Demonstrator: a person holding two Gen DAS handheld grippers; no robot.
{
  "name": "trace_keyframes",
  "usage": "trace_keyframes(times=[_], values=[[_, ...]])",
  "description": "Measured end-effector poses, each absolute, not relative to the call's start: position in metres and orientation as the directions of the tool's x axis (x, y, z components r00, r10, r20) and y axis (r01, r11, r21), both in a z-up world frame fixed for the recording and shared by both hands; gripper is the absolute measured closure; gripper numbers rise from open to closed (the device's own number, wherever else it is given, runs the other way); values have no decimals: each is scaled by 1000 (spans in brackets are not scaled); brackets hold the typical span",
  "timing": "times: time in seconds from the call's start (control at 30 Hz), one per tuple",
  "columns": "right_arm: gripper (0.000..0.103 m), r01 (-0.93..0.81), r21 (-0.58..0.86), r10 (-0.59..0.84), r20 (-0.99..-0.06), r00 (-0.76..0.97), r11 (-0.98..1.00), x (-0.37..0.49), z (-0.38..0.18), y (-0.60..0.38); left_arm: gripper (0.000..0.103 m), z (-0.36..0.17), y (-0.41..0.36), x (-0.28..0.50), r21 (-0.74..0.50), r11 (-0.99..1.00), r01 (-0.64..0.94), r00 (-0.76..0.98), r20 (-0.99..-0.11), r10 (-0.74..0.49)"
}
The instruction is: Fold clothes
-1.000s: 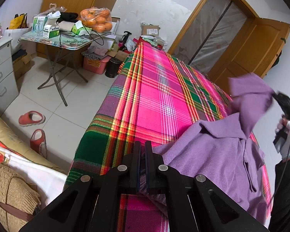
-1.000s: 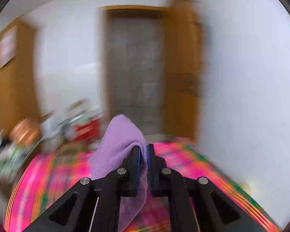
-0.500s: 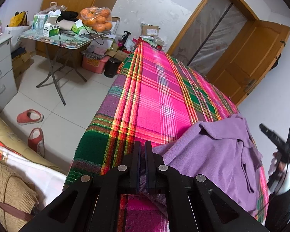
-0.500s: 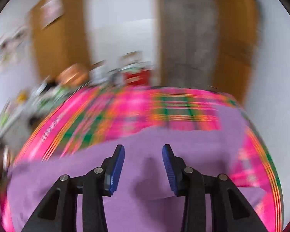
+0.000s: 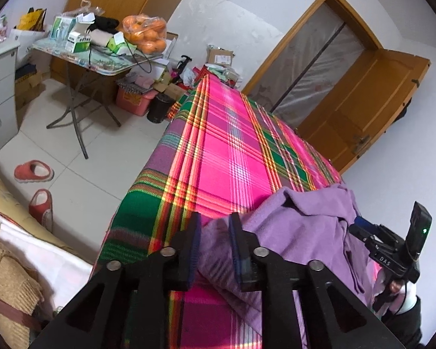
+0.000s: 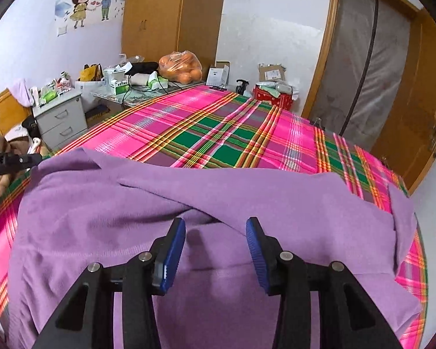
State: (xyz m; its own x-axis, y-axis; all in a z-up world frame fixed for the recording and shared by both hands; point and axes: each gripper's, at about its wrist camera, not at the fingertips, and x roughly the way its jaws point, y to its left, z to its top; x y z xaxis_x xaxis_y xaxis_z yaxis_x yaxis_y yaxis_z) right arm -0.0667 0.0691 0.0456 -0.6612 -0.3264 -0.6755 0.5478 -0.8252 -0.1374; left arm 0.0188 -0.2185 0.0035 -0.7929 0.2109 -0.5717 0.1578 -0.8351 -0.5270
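Note:
A purple garment (image 5: 305, 232) (image 6: 130, 218) lies bunched on the near end of a bed with a pink and green plaid sheet (image 5: 232, 160) (image 6: 218, 133). My left gripper (image 5: 215, 224) sits at the garment's left edge. Its jaws are opening, with purple cloth loose between the pads. My right gripper (image 6: 215, 232) hovers low over the middle of the garment. Its jaws are opening too, and nothing is between them. In the left wrist view the right gripper (image 5: 389, 250) shows at the garment's far right side, held by a hand. The left gripper (image 6: 14, 160) pokes in at the left edge of the right wrist view.
A folding table (image 5: 107, 67) with boxes and a bag of oranges (image 5: 144, 33) stands left of the bed. Grey drawers (image 5: 0, 87) and red slippers (image 5: 33, 171) are on the tiled floor. A wooden door (image 5: 363, 110) stands open at the right. A knit garment (image 5: 5, 276) lies at lower left.
The right gripper let go of the raised purple fold, which dropped onto the garment, then sank and opened wide. The left gripper's jaws parted from the garment's edge.

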Motion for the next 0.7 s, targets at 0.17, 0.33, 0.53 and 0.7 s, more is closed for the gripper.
trace_keyframes(times=[0.17,0.33,0.53,0.7], values=[[57,568,-168,-340,-653,-676,-806,-57,48,75,76,3,-211,30,-503,-850,154,-784,-586,205],[56,612,-205,-352,-662,-661,-763,-62,44,64,73,1,-202,23,-442,-883,158,-738,-647,192],[56,644,-240,-346,-682,-644,-726,-71,38,52,73,2,-213,26,-452,-865,219,-758,-637,141],[56,658,-262,-335,-694,-637,-706,-80,32,45,73,3,-211,14,-422,-883,207,-738,-660,142]])
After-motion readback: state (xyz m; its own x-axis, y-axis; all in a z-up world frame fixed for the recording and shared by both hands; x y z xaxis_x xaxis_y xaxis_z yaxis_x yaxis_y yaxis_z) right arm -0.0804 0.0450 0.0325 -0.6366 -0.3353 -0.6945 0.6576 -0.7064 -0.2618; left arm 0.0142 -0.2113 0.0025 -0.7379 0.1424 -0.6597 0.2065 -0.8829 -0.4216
